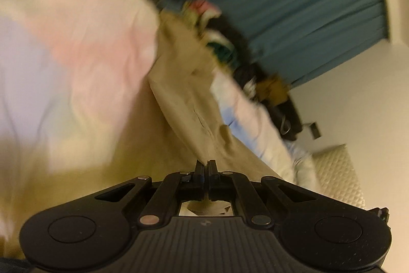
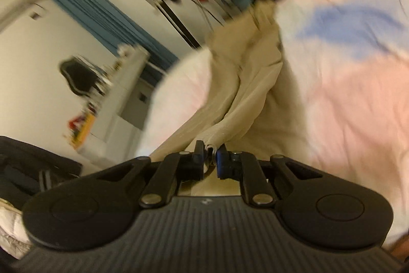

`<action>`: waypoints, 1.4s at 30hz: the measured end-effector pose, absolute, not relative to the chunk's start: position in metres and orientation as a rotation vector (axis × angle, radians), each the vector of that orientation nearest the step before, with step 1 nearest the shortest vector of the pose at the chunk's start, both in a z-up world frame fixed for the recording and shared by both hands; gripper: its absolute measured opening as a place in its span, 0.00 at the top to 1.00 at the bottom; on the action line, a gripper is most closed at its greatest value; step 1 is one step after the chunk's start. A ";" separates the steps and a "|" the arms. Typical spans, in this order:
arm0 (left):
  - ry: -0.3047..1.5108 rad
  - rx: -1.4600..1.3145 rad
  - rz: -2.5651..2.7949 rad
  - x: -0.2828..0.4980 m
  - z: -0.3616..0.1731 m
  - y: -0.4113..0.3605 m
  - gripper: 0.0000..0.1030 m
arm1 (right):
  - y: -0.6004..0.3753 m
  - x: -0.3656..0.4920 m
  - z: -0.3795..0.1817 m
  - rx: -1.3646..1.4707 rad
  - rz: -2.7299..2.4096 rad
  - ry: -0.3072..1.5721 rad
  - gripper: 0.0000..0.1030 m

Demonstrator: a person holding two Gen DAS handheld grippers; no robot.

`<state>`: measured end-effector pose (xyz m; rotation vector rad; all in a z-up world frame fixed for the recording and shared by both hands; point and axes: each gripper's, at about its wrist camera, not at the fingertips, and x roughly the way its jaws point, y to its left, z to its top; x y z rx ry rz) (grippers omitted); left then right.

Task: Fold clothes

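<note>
Between the two grippers hung a beige garment (image 1: 189, 99), raised off the pastel tie-dye bedding (image 2: 345, 94). Left gripper (image 1: 205, 162) pinched tight on one edge; right gripper (image 2: 210, 145) clamped on a bunched edge. Step judged: lifting to spread. Next likely calls for stretching it flat, both grips firm.

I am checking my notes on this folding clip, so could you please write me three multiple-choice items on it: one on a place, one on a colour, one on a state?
1. Where does the beige garment lie?
A. On pastel tie-dye bedding
B. In a drawer
C. On a hanger

2. The curtain is:
A. Yellow
B. Blue
C. White

3. The right gripper is:
A. Wide open, bare
B. Shut on beige cloth
C. Holding a red box

Key: 1 A, tie-dye bedding flanks it; 2 B, blue pleats; 3 B, cloth is bunched between the jaws.
</note>
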<state>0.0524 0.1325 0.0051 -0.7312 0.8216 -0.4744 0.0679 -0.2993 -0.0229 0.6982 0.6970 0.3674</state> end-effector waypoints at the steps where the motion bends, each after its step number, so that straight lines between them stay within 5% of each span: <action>1: 0.804 -0.732 -0.478 0.045 0.010 0.134 0.98 | -0.300 0.063 -0.017 0.703 0.379 0.675 0.88; 17: 0.793 -0.765 -0.436 -0.093 -0.023 0.138 0.98 | -0.299 -0.062 -0.073 0.824 0.358 0.653 0.88; 30: 0.742 -0.598 -0.374 0.112 0.015 0.101 0.98 | -0.302 0.144 -0.044 0.786 0.289 0.599 0.88; 42: 0.707 -0.342 -0.223 0.270 -0.051 0.050 0.98 | -0.274 0.308 -0.119 0.480 0.172 0.598 0.88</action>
